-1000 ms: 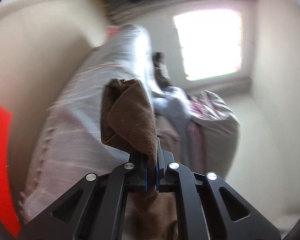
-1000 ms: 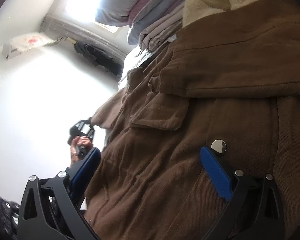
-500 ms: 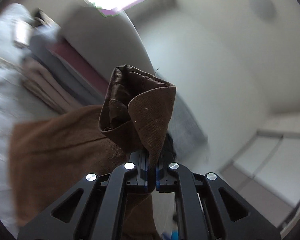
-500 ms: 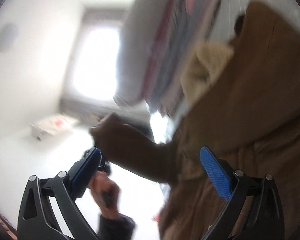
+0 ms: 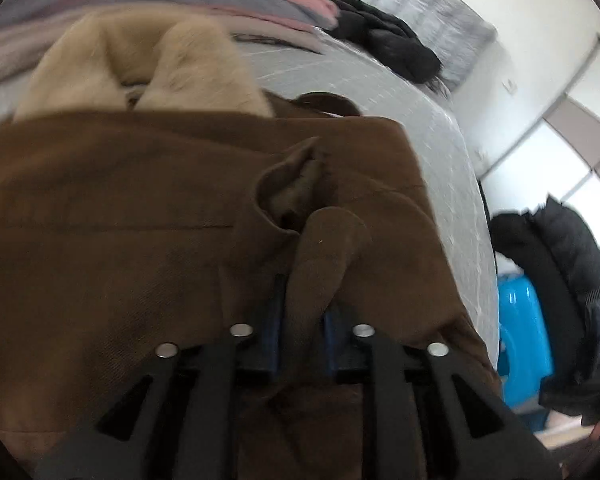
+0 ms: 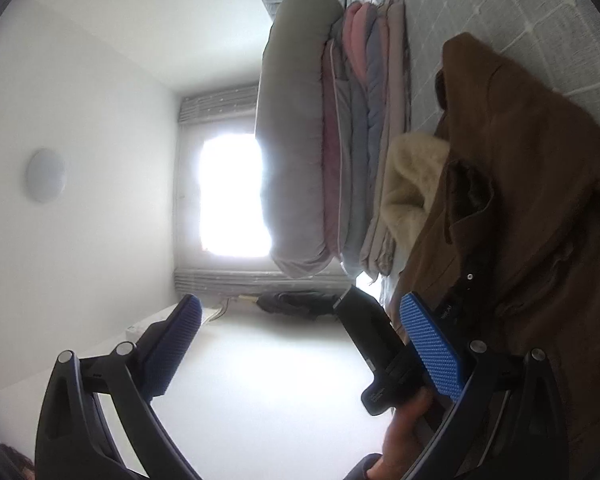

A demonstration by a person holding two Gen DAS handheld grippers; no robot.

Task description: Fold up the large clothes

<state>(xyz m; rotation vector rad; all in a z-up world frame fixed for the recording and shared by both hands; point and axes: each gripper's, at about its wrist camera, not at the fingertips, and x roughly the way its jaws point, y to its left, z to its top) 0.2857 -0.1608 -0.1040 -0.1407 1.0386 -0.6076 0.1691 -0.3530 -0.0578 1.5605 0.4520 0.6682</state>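
Two grippers work one brown coat (image 5: 148, 216) spread on the bed (image 5: 432, 136), its sleeve end folded across the body. Left gripper (image 5: 300, 320): fingers have just been opening, a sleeve fold between them, pads barely parted. Lay the fold flat before withdrawing, lest it drag. Right gripper (image 6: 300, 336): fingers spread wide, holding nothing, beside the coat.
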